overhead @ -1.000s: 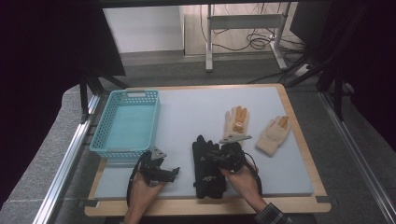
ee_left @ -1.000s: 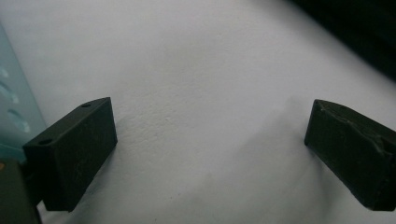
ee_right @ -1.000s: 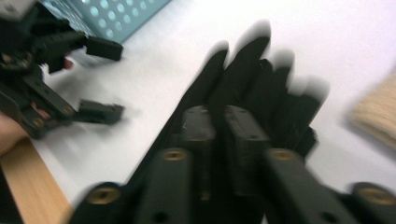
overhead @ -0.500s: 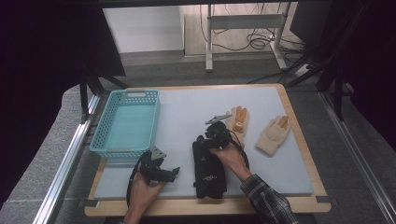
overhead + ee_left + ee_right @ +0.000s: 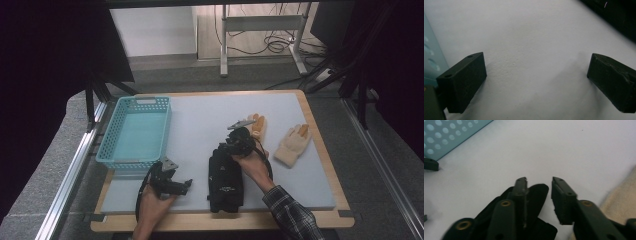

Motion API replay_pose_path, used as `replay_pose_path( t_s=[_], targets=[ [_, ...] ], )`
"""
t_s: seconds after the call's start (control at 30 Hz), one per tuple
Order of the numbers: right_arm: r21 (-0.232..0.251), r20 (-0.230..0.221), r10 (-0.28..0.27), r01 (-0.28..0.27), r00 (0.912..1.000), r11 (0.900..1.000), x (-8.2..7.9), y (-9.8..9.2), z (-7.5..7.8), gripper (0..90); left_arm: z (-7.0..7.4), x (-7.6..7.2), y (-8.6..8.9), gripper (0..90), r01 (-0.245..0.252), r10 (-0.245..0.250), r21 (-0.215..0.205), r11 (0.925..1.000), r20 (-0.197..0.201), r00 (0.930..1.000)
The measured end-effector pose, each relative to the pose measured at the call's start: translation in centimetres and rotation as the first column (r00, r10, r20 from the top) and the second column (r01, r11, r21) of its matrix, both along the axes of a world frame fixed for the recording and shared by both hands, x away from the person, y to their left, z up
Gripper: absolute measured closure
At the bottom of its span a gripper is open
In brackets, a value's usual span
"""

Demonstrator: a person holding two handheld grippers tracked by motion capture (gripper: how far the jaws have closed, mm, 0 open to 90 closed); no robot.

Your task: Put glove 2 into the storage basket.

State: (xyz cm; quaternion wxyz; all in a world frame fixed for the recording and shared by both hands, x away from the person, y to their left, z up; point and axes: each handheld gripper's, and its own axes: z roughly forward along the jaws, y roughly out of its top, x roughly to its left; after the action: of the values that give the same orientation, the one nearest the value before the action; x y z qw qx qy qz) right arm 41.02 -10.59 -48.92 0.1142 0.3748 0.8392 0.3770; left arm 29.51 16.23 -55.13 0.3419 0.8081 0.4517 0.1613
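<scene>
The black glove [image 5: 225, 185] lies in the near middle of the counter [image 5: 200, 115]. Its long axis runs near to far, with the cuff toward the near edge and the fingers pointing away. The right tool [image 5: 235, 140] sits over the glove's far end, so the glove stretches from the tool back toward the person.

In the right gripper view the right tool [image 5: 539, 181] has its jaws set a narrow gap apart. One black glove [image 5: 537, 192] fingertip lies under the left jaw and reaches into the gap. Bare counter shows between the jaw tips, so I judge that the tool is parted and straddling the fingertip, not yet pinching it. A small closing move, perhaps a little lower, should catch it.

The basket [image 5: 132, 162] stands to the left of this tool and a little farther off. In the right gripper view the basket [image 5: 449, 137] shows at upper left. If the glove is bound for the basket, the carry goes leftward across open counter.

A tan glove [image 5: 257, 125] lies just beside the tool on its far right. A second tan glove [image 5: 292, 145] lies farther right.

The left tool [image 5: 175, 182] rests near the counter's near left, close to the basket's near corner. In the left gripper view the left tool [image 5: 536, 72] has its jaws spread wide over bare counter and holds nothing. The right hand is plainly the nearer one to the glove's fingers.
</scene>
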Motion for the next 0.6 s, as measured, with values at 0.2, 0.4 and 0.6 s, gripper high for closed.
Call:
replay_pose_path(
  t_s=[0.2,0.4,0.6],
  targets=[
    [0.023,0.004,0.119,-0.119,0.9929,0.993,-3.0,-2.3,0.7,61.0,0.0,0.0,0.0,2.6,0.0,0.0,0.001,1.0,0.0,1.0],
    [0.007,-0.026,0.217,-0.217,0.9758,0.976,-6.1,-3.4,-0.7,44.5,0.0,0.0,0.0,2.7,0.0,0.0,0.003,1.0,0.002,1.0],
    [-0.033,-0.03,0.214,-0.215,0.9763,0.976,-6.8,-2.3,-2.8,69.9,0.0,0.0,-0.1,2.7,-0.005,0.005,-0.003,1.0,0.003,1.0]
  ],
)
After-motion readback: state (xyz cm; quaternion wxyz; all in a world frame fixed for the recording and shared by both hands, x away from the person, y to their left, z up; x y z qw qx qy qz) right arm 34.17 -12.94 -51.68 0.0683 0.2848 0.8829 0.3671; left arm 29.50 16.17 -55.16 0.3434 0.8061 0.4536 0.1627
